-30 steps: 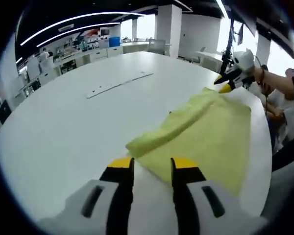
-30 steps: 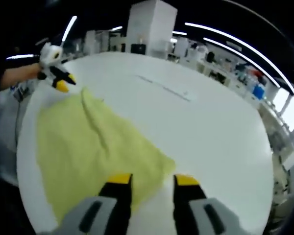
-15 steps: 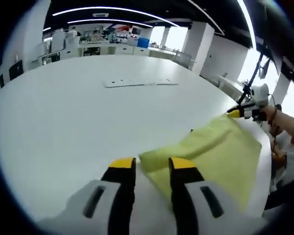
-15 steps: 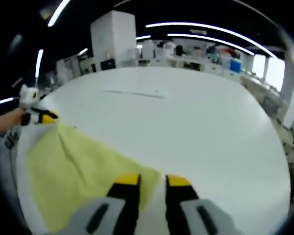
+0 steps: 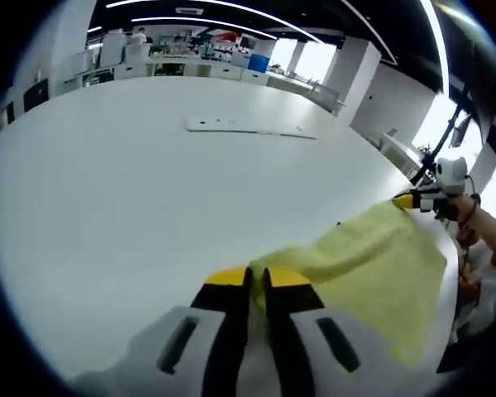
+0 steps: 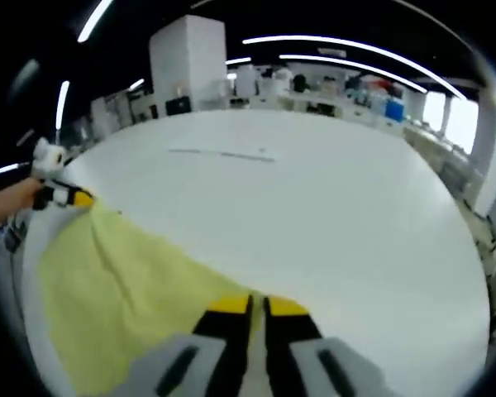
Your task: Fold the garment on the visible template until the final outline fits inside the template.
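Note:
A pale yellow garment (image 5: 372, 265) lies on the white table (image 5: 107, 190), partly folded, with a raised ridge along its far side. My left gripper (image 5: 256, 277) is shut on the garment's near corner. At the garment's far corner, my right gripper (image 5: 407, 200) comes in from the right, held by a hand. In the right gripper view the garment (image 6: 124, 289) spreads to the left, and my right gripper (image 6: 257, 304) is shut on its near corner. The left gripper (image 6: 76, 198) touches the far corner there.
A thin flat strip (image 5: 248, 128) lies on the table beyond the garment, seen again as the strip (image 6: 223, 154). The table edge (image 5: 446, 248) runs close behind the cloth. Benches, pillars and shelves stand around the room.
Both grippers' jaws went from open to shut on the garment's corners. Both cameras shifted and dropped closer to the cloth.

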### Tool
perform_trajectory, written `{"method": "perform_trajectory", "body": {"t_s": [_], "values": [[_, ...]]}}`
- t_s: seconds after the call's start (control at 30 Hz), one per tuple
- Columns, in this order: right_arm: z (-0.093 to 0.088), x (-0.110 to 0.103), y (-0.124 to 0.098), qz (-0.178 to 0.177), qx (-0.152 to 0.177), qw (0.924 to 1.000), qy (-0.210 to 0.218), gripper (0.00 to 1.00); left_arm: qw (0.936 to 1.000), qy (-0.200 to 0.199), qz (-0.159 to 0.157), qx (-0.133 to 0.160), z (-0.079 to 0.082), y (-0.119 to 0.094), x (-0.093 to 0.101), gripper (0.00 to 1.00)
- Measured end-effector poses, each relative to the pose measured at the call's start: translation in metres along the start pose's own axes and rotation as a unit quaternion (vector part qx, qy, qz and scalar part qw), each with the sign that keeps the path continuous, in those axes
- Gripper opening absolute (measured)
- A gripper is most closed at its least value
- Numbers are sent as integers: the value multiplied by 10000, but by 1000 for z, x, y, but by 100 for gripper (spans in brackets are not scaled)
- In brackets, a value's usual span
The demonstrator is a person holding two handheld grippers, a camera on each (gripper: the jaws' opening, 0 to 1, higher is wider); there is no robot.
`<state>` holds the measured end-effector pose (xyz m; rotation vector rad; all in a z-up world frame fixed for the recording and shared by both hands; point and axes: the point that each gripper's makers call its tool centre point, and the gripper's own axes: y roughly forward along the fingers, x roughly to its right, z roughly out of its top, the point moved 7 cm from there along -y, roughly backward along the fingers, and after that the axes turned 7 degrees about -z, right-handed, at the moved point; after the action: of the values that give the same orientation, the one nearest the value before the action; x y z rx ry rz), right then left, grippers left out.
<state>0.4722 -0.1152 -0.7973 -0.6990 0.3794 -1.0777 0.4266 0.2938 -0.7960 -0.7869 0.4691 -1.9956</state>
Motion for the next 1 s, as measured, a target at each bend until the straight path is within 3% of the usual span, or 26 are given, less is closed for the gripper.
{"method": "perform_trajectory", "body": {"t_s": [0.1, 0.3, 0.6, 0.73, 0.83, 1.0], "values": [[2, -2, -5, 5, 56, 10000, -61, 0, 10000, 25, -50, 60, 1, -1, 3, 2], [12, 9, -16, -285, 405, 9988, -65, 0, 9982, 86, 81, 587, 6, -15, 7, 0], [3, 7, -2, -337, 253, 9990, 173, 0, 9981, 148, 384, 469, 1, -6, 10, 1], [2, 8, -1, -325, 193, 9991, 208, 1, 9977, 282, 457, 403, 1, -8, 9, 8], [3, 12, -6, -336, 140, 9986, 391, 8, 9984, 229, 375, 349, 1, -11, 9, 20], [-2, 8, -18, -193, -33, 9979, 619, 33, 9981, 288, 233, 493, 4, -19, 14, 36]]}}
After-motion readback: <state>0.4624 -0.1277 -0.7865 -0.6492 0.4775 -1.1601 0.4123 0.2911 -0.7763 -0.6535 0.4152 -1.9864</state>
